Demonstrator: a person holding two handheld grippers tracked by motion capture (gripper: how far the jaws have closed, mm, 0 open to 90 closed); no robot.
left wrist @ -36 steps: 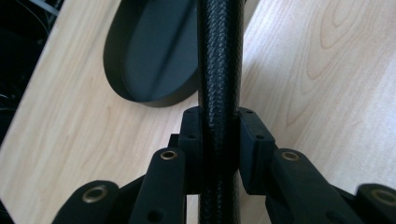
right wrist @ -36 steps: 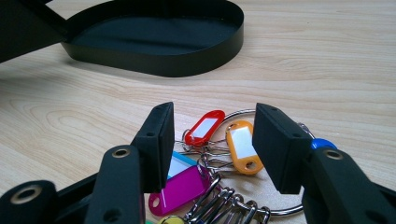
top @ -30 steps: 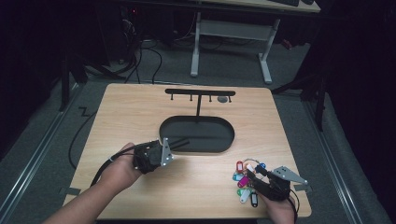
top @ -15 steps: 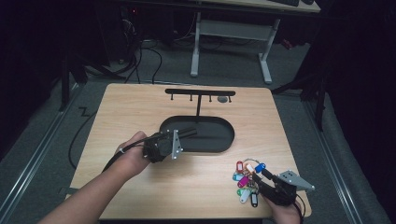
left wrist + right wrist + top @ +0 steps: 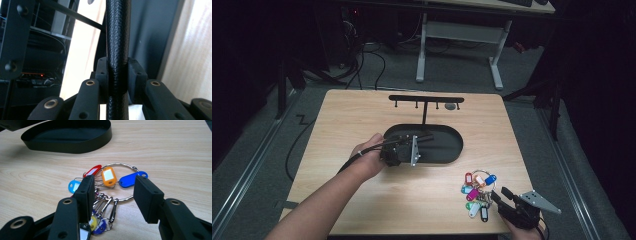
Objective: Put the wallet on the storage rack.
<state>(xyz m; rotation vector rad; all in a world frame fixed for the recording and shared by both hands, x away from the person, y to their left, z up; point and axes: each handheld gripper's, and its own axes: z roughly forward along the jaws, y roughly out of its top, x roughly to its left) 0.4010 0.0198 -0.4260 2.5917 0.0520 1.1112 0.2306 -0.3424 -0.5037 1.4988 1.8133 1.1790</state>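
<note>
In the left gripper view my left gripper (image 5: 117,75) is shut on a thick black cord (image 5: 117,37) with a woven surface, which runs straight up between the pads. Seen from the high view, that gripper (image 5: 419,147) lies on its side at the left front rim of the black oval tray (image 5: 447,150). A T-shaped hook rack (image 5: 426,100) rises from the tray. A metal ring of coloured key tags (image 5: 477,192) (image 5: 110,182) lies on the table at the front right. My right gripper (image 5: 499,196) (image 5: 112,192) is open just behind the ring, its pads to either side of the keys and clear of them.
The table's near edge (image 5: 422,232) runs right below my right hand. Bare wood lies between the tray and the keys. A small grey disc (image 5: 451,106) sits under the rack's right end. A white table frame (image 5: 457,40) stands on the floor beyond.
My left hand has moved right and away from me, from the open tabletop to the tray's left rim. My right gripper has slid a little toward the table's near right corner.
</note>
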